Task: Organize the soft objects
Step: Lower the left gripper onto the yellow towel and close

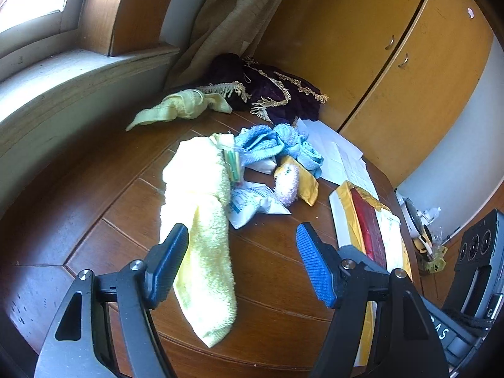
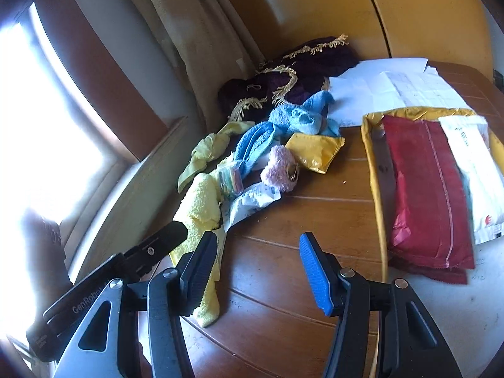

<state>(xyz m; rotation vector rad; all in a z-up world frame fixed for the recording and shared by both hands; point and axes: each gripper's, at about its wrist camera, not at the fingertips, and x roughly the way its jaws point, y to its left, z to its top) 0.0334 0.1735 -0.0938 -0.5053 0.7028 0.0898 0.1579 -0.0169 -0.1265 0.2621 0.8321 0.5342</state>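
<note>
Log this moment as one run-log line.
left gripper: open, empty | right gripper: open, empty | yellow towel: flat on wooden table, ungrasped | blue towel: crumpled behind

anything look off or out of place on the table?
Yes: the cloths are unsorted. The blue towel lies crumpled over packets, a pale yellow cloth is twisted by the sill, and the yellow towel sprawls unfolded toward the table edge. No spill visible.

Fluffy terry yellow towel (image 1: 201,220), glossy wooden table (image 1: 267,252), ribbed blue tool pads (image 1: 315,271)
</note>
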